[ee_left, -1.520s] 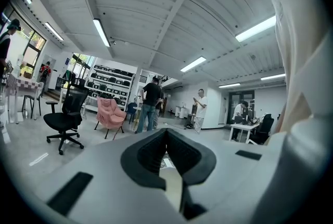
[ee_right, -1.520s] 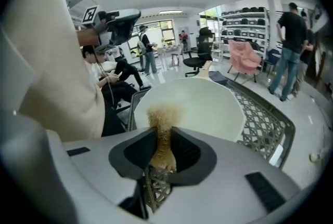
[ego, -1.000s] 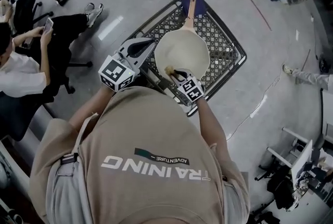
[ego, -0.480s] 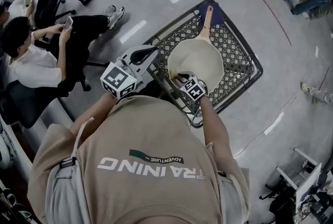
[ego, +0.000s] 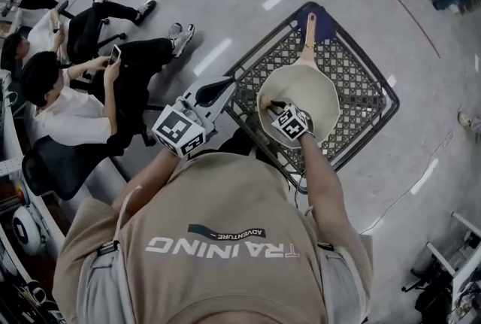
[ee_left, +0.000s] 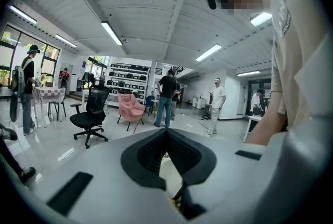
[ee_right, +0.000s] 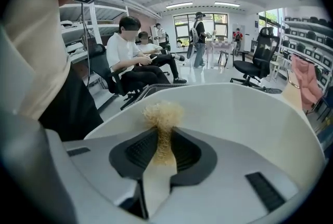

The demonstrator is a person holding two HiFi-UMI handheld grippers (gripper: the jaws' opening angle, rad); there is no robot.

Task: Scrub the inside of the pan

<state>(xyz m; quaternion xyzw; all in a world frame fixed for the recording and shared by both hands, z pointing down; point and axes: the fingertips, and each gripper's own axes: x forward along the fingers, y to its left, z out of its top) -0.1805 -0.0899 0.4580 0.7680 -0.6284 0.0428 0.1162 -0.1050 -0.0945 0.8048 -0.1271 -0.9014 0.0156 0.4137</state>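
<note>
Observer: Right tool [ego: 275, 105] has moved in from the near rim to a spot over the inside of the cream-coloured round pan with a pale wooden handle [ego: 319, 86], and has dropped a little. Its jaws are clamped on the flat pale handle of a small brush with a straw-coloured bristle tuft [ee_right: 163, 114]. The grip looks the same as before.

Checker: Pan location?

Observer: It lies in the dark wire-mesh cart basket [ego: 361, 89], handle pointing away from the person, handle end over a purple cloth [ego: 325, 23]. No shift relative to the basket.

Checker: Left tool [ego: 225, 82]?

Observer: Jaws together, nothing between them. It hangs beside the basket's left edge, apart from the pan, much as before. Nothing steadies the pan.

Checker: Bristles on the surface yet?

Observer: Cannot confirm. The right gripper view shows the tuft against the pan's inner wall, but it does not show whether they touch or a small gap remains.

Checker: Meaning for the task?

Observer: Judgement: the approach looks finished, and scrubbing is starting or about to start. The inside reads uniformly pale, with no cleaned patch to tell apart. Risk noted: the unheld pan may slide or rock on the mesh under brush pressure.
</note>
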